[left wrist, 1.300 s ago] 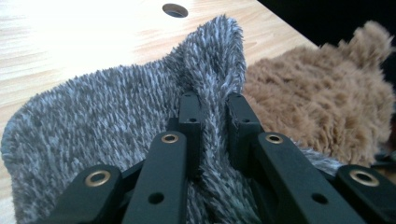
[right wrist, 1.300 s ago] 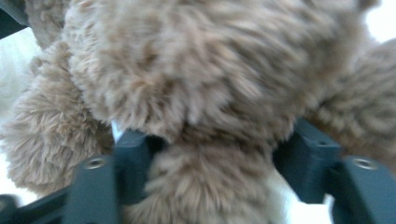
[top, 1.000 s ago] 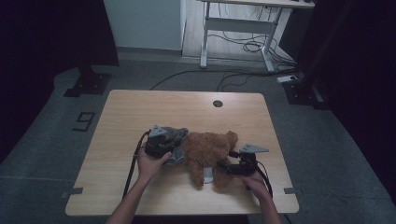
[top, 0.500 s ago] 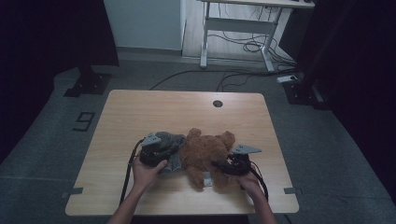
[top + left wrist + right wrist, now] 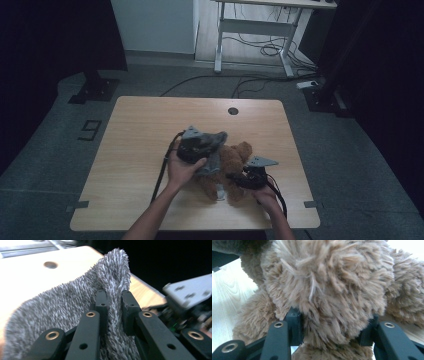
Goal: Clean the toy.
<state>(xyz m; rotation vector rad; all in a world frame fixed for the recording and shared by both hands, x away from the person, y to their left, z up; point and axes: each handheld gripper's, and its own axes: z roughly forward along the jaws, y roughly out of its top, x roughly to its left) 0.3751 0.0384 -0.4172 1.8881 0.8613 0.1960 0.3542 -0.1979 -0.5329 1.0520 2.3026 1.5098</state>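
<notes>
My left claw (image 5: pixel 111 312) is nearly shut, pinching a fold of the grey fleece cloth (image 5: pixel 75 300) between its pads; in the high view that claw (image 5: pixel 200 145) sits just left of the teddy bear (image 5: pixel 231 165), with the cloth (image 5: pixel 212 150) draped from it onto the bear's near shoulder. My right claw (image 5: pixel 332 327) has just been closing and now squeezes a plump limb of the bear (image 5: pixel 332 285), the pile bulging over both pads; from above it (image 5: pixel 239 179) lies at the bear's lower right. I judge both things light, soft and limp: the cloth will sag and slide through a loose pinch, so an edge fold like this one is the place to hold it. The bear gives under pressure, so a limb or the body is safer than loose fur, which could slip. The bear lies right of centre on the table (image 5: pixel 145 130). The near edge and the right edge are close to it, while bare wood opens to the bear's left and beyond it, up to the cable hole (image 5: pixel 233 110).
</notes>
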